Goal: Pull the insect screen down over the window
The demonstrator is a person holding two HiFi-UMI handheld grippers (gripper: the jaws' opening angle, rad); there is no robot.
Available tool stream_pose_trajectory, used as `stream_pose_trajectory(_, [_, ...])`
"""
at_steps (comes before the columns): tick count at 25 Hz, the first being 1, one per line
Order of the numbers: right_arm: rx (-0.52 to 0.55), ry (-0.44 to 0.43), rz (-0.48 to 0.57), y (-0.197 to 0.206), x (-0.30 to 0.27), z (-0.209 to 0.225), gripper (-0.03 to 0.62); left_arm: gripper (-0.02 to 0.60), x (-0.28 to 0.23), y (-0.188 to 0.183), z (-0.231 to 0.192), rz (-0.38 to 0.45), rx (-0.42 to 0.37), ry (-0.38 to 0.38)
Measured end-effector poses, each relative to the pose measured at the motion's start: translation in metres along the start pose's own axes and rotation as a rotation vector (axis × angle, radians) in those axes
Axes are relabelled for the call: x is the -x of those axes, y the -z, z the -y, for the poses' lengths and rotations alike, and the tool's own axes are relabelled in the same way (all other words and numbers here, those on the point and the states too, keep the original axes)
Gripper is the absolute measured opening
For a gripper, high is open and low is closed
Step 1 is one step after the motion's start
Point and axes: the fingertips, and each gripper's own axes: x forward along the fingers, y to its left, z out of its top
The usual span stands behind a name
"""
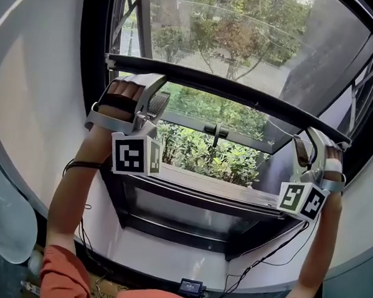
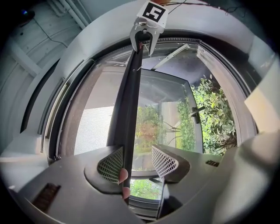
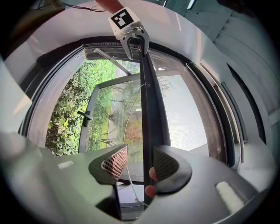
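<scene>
Two orange sleeves [image 1: 61, 272] sit at the bottom of the head view, with a small black device with a lit screen [image 1: 191, 287] between them, and bare forearms reach up from them to the window. The left tongs [image 1: 154, 106], with their white square-marker cube [image 1: 135, 154], are at the left end of the long dark pull bar of the insect screen [image 1: 239, 93]. The right tongs [image 1: 308, 148], with their own marker cube [image 1: 302, 201], are at its right end. In the left gripper view the left tongs [image 2: 136, 162] stand apart around the bar [image 2: 127, 109]. The bar lies against one mesh pad with a clear gap to the other, so they are not clamped on it. Bare fingertips [image 2: 124, 176] show against the bar by that pad. The right gripper view shows the same picture. The right tongs [image 3: 140, 164] are spread, the bar [image 3: 151, 100] is against one pad and free of the other, and fingertips [image 3: 153, 174] rest on the bar. Each gripper view shows the other tongs at the far end of the bar. The bar lies partway down the opening, with the grey fine mesh of the screen [image 2: 94, 127] on one side of it. On the other side are a glass casement sash with a black handle [image 1: 217, 129] and green shrubs [image 1: 205, 154].
</scene>
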Motion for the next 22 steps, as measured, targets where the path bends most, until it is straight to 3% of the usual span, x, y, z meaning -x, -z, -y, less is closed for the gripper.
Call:
stream_pose_trajectory(10, [-0.039, -0.076, -0.015, 0.002, 0.017, -0.048, 0.186, 0.206, 0.020, -0.002, 0.046, 0.010, 0.049, 0.049])
stream_pose_trajectory(22, [-0.053, -0.188, -0.032, 0.001, 0.029, -0.092, 0.186, 0.206, 0.035, 0.002, 0.091, 0.008, 0.045, 0.151])
